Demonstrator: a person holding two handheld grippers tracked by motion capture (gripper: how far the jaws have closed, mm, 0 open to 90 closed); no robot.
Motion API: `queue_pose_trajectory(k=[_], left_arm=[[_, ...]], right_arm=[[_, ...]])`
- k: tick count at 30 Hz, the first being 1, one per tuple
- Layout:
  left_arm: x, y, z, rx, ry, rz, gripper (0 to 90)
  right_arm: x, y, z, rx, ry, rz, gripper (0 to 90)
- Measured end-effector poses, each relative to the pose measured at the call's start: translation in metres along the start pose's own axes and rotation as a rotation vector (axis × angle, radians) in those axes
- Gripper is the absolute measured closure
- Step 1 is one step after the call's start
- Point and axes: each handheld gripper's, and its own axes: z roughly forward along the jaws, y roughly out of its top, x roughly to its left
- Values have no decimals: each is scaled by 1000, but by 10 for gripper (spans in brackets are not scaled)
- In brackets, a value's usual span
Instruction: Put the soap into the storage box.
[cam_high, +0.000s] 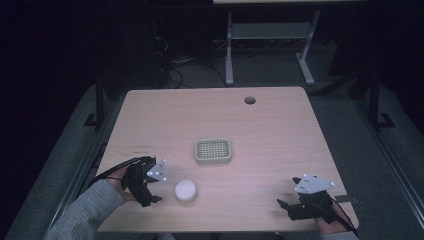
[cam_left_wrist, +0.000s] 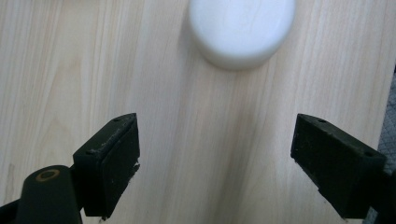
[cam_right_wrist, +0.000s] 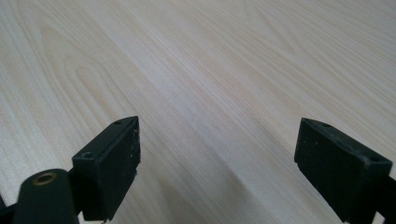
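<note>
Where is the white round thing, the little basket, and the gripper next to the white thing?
white round thing (cam_high: 186, 190), high view, middle of its top.
little basket (cam_high: 213, 150), high view, on its near rim.
left gripper (cam_high: 156, 192), high view, midway between its open fingertips.

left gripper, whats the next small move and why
Probably ease the left gripper straight ahead toward the white round object. Its jaws stand wide open with only bare table between them, and the object lies just beyond the jaw tips, untouched and roughly centred on the gap. A short advance should bring it between the jaws for closing.
</note>
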Motion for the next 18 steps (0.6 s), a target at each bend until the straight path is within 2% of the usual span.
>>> queue_pose_trajectory(k=[18], left_arm=[[-1, 24, 11, 7, -43, 30, 153]], right_arm=[[1, 0, -1, -9, 4, 5, 139]])
